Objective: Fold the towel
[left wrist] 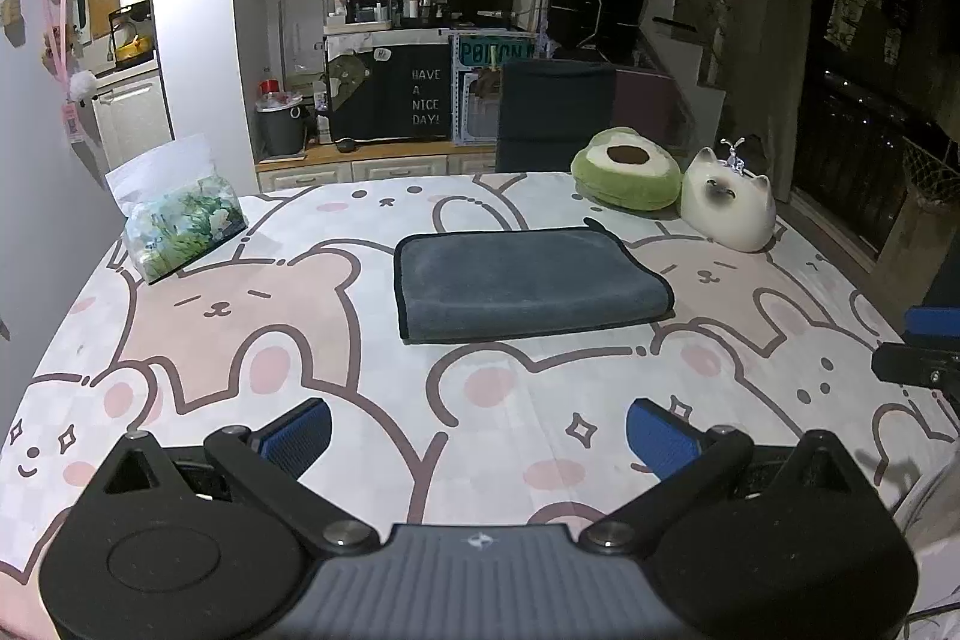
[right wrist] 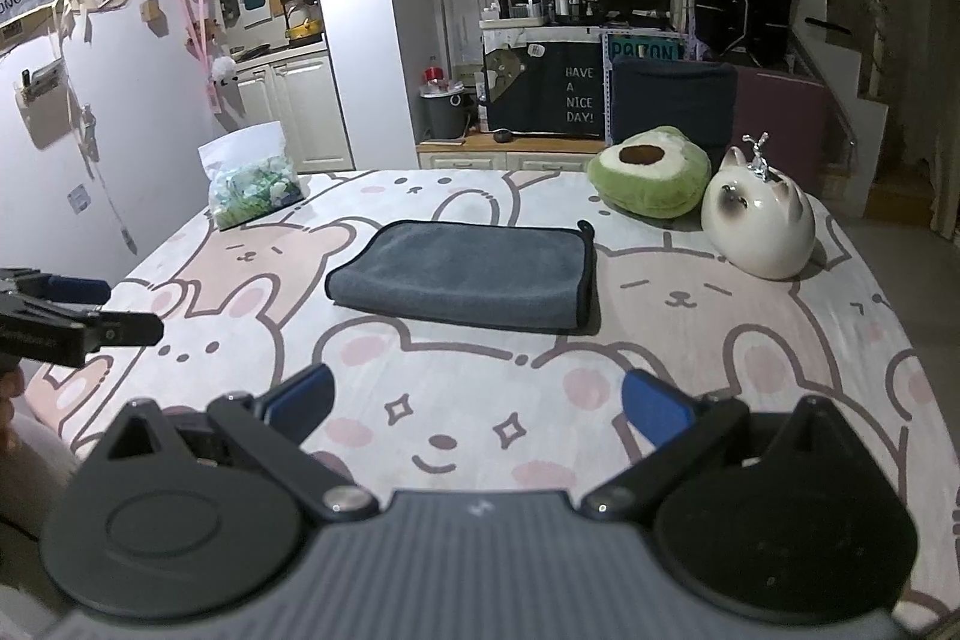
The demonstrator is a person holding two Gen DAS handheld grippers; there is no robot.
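Note:
A grey-blue towel (left wrist: 528, 283) with a dark hem lies folded flat in the middle of the table; it also shows in the right wrist view (right wrist: 468, 274). My left gripper (left wrist: 480, 436) is open and empty, held above the cloth well short of the towel. My right gripper (right wrist: 477, 412) is open and empty too, also short of the towel. The right gripper's tips (left wrist: 918, 346) show at the right edge of the left wrist view, and the left gripper's tips (right wrist: 78, 310) at the left edge of the right wrist view.
The table wears a pink bear-print cloth (left wrist: 252, 316). A bag with a green print (left wrist: 180, 220) stands at the back left. An avocado cushion (left wrist: 627, 175) and a white cat figure (left wrist: 729, 202) sit at the back right. A dark chair (left wrist: 555, 112) stands behind.

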